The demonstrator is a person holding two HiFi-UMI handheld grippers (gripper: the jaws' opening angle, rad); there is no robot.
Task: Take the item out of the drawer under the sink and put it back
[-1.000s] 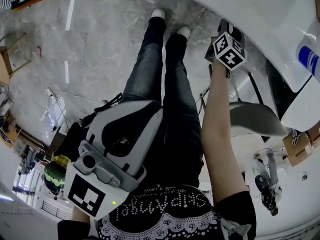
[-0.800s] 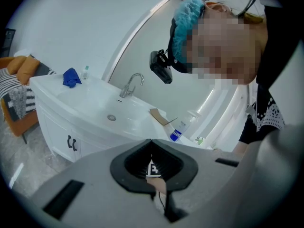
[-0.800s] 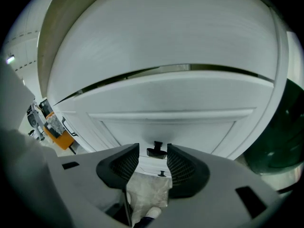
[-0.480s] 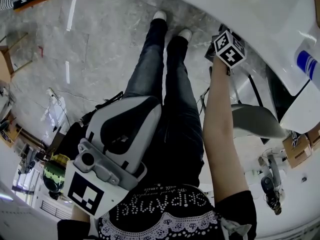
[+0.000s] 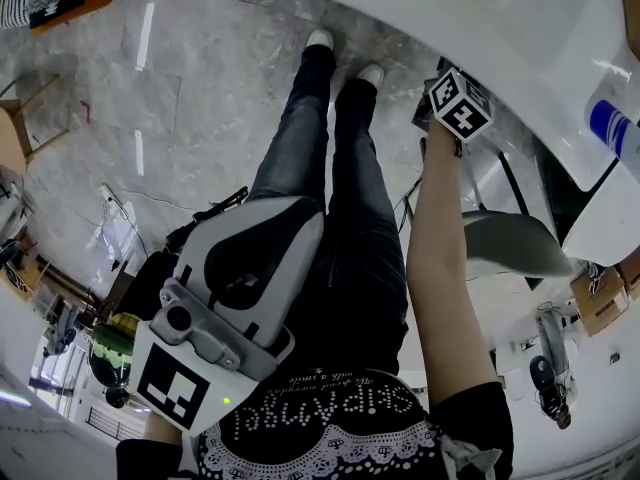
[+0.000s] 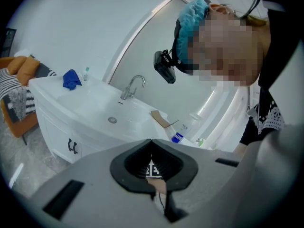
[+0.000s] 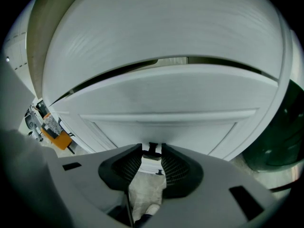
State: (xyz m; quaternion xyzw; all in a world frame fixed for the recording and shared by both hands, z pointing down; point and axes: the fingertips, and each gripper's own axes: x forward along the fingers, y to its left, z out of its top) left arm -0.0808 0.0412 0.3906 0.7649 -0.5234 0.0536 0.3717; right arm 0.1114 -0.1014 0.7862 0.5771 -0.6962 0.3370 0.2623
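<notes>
Right gripper view: handle [image 7: 153, 148] between tool [image 7: 152, 150]

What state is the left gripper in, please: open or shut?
Shut: the left gripper has jaws meeting at the tips, nothing between them.

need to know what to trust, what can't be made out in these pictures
- Item to take out: no view shows it; in the right gripper view the white cabinet front covers the inside.
- Bottle label: too small in the left gripper view.
- Blue cloth on the counter: too small to identify, same view.
</notes>
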